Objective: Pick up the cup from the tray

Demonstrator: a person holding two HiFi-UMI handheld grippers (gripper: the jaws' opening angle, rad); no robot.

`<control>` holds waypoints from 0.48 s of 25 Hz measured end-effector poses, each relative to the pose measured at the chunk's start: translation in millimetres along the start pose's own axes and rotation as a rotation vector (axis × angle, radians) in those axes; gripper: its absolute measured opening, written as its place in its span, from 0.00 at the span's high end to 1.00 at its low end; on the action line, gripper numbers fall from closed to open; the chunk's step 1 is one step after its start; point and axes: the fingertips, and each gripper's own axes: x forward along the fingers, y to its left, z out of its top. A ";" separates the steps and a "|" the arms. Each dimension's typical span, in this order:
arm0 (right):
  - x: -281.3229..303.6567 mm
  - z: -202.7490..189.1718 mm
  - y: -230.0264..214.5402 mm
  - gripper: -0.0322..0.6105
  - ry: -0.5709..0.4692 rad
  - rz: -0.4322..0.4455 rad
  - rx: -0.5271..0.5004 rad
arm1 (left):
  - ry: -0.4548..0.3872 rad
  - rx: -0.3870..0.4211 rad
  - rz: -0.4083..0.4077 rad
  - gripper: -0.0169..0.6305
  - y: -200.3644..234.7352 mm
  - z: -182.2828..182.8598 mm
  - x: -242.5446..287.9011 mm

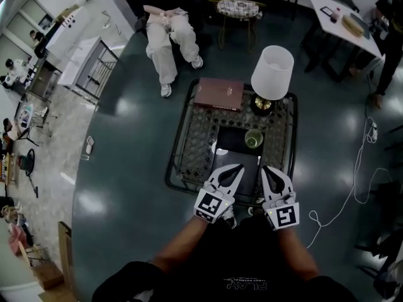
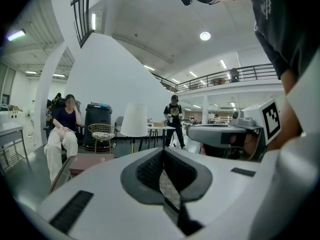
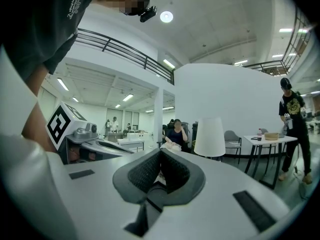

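A small green cup stands upright on the far right corner of a black tray on the low mesh-topped table. My left gripper hovers over the tray's near edge, jaws shut and empty, tips pointing at the tray. My right gripper is beside it, just right of the tray and a short way nearer than the cup, also shut with nothing held. In the left gripper view the closed jaws point level across the room; the right gripper view shows the same. Neither gripper view shows the cup.
A white-shaded lamp on a brass base stands just behind the cup. A maroon book lies at the table's far left. A person in white trousers sits beyond it. A white cable trails on the floor at right.
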 end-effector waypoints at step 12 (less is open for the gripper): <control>13.2 -22.9 -43.6 0.93 0.016 0.000 0.052 | 0.035 -0.008 0.013 0.96 5.9 -23.1 51.2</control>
